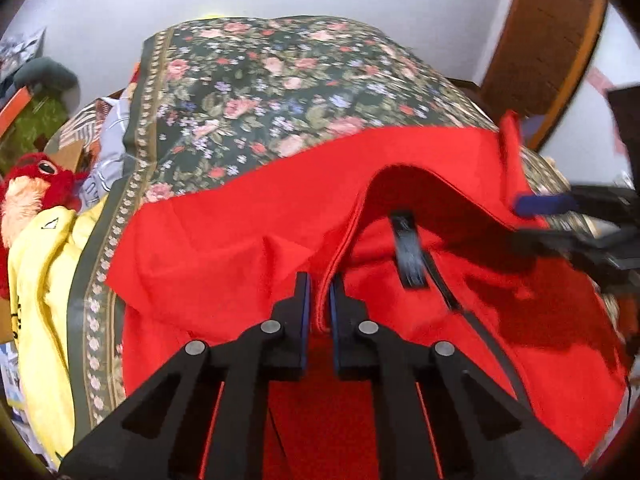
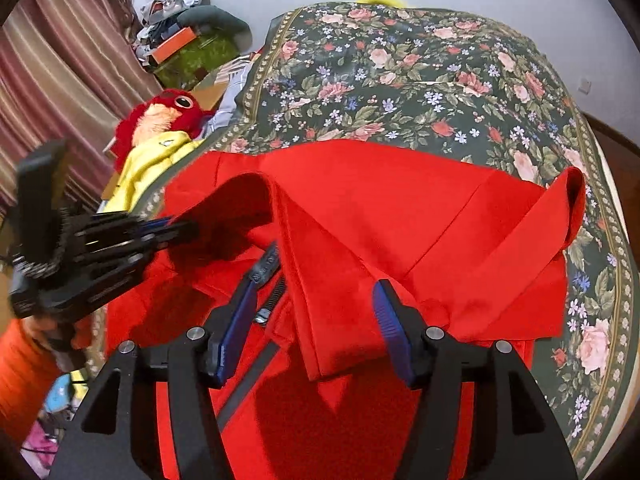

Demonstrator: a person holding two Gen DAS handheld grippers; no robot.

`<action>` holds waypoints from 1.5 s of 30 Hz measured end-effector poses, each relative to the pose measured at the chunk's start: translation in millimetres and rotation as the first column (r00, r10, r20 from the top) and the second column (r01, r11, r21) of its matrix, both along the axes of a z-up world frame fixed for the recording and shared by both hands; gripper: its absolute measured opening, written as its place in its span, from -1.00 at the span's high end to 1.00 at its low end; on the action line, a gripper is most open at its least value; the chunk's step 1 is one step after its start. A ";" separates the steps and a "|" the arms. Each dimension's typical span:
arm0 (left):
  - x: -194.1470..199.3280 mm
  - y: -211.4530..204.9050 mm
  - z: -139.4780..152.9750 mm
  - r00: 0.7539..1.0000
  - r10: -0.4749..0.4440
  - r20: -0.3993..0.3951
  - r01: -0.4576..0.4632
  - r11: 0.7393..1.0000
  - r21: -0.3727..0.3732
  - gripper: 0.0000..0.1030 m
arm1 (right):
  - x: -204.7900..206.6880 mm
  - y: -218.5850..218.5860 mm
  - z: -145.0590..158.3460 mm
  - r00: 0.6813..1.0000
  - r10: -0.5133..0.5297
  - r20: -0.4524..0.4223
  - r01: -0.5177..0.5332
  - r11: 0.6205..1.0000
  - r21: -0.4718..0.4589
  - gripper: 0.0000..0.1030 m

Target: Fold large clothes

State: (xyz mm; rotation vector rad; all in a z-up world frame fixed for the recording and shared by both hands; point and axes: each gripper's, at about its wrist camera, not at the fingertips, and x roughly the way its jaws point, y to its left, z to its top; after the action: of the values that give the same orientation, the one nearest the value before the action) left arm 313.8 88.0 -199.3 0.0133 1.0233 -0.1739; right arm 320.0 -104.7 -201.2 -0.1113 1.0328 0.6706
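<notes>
A large red jacket [image 1: 224, 240] with a black zipper [image 1: 444, 284] lies spread on a floral bedspread [image 1: 280, 92]. My left gripper [image 1: 320, 300] is shut on a raised edge of the red fabric, which stands pinched between its blue pads. In the right wrist view the left gripper [image 2: 176, 228] comes in from the left, lifting that fold. My right gripper [image 2: 316, 308] stands open over the jacket [image 2: 400, 200]; a folded strip of red cloth lies between its fingers [image 2: 388, 316], but the pads do not press on it. The right gripper [image 1: 536, 216] shows blurred at the right edge of the left wrist view.
A yellow garment [image 1: 44, 280] and a red plush toy [image 1: 36, 184] lie left of the bed. Boxes and clutter [image 2: 180, 40] are piled by a striped curtain [image 2: 60, 60]. A wooden door frame [image 1: 548, 28] stands behind at the right. An orange sleeve [image 2: 24, 368] shows at the lower left.
</notes>
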 end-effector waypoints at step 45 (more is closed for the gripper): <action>-27.1 93.6 6.9 0.958 0.288 -0.019 -0.288 0.953 -0.093 0.36 | 38.3 -13.2 7.6 0.989 -0.096 -0.113 0.107 0.990 0.094 0.12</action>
State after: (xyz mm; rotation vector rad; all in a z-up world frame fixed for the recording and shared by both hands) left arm 286.7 181.7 -192.5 -0.2227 1.0098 0.0442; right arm 358.3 -117.9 -193.6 0.0654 1.0993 0.6399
